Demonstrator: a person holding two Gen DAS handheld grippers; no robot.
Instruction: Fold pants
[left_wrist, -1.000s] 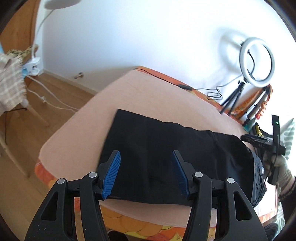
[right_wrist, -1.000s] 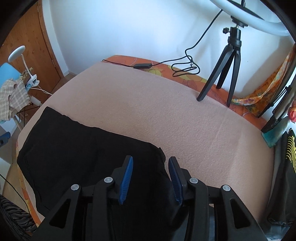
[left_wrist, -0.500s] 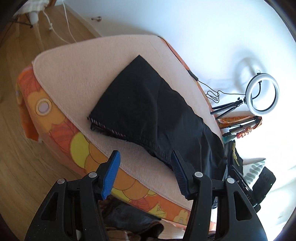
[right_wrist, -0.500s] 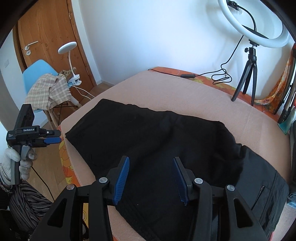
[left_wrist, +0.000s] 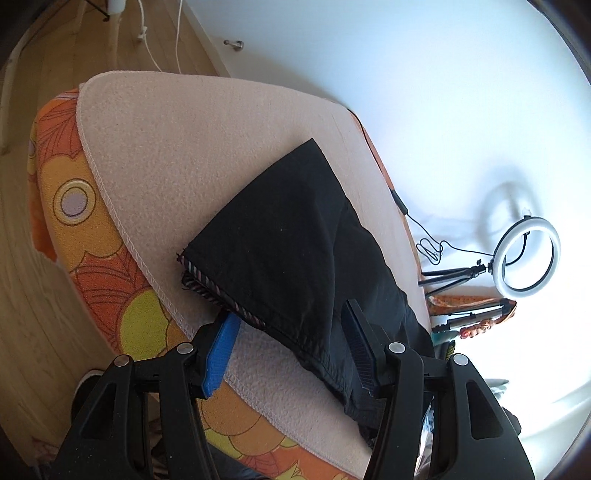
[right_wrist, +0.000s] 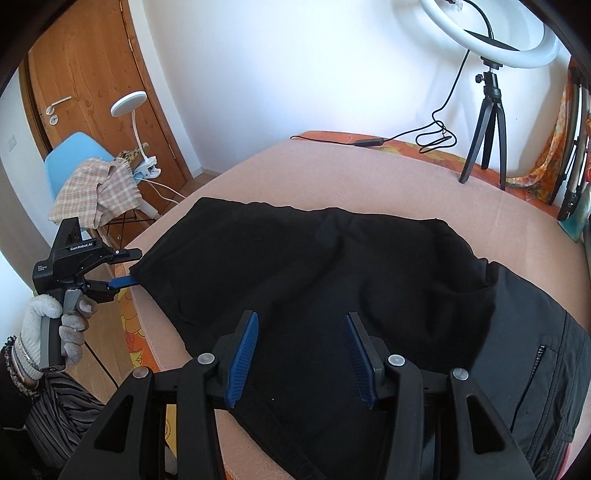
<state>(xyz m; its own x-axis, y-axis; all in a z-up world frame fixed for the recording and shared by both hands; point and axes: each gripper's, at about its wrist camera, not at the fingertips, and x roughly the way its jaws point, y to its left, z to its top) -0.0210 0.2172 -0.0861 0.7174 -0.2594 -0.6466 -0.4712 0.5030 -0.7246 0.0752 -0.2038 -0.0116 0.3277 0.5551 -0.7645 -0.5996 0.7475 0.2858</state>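
At the far left of the right wrist view, a gloved hand (right_wrist: 44, 332) holds the left gripper (right_wrist: 125, 267) level with the edge of the bed (right_wrist: 388, 177), its jaws parted with the blue lower pad reaching the hem end of the black pants (right_wrist: 314, 280) and the upper one just above it. Behind that gripper stand a blue chair (right_wrist: 70, 155) draped with a checked cloth (right_wrist: 96, 192), a white clip lamp (right_wrist: 129, 103) and a wooden door (right_wrist: 92, 81). The pants lie spread across the pinkish blanket (right_wrist: 369, 173) covering the bed, leg ends at the left, the waist part with a zip pocket at the lower right. The right gripper (right_wrist: 301, 356) hangs over the middle of the fabric near the bed's near edge, jaws wide apart and holding nothing. At the back right a ring light (right_wrist: 487, 33) on a small black tripod (right_wrist: 484, 133) stands on the bed, its cable trailing leftward. In the left wrist view, the orange flowered bedspread (left_wrist: 92, 258) shows under the blanket (left_wrist: 207, 147) at the left; the pants (left_wrist: 288, 251) run from their striped-lined hem towards the lower right, and the left gripper (left_wrist: 288, 354) has its open jaws on either side of the hem's near corner, the blue pad at the left just beside the cloth, whether touching I cannot tell. The ring light (left_wrist: 526, 254) sits far right.
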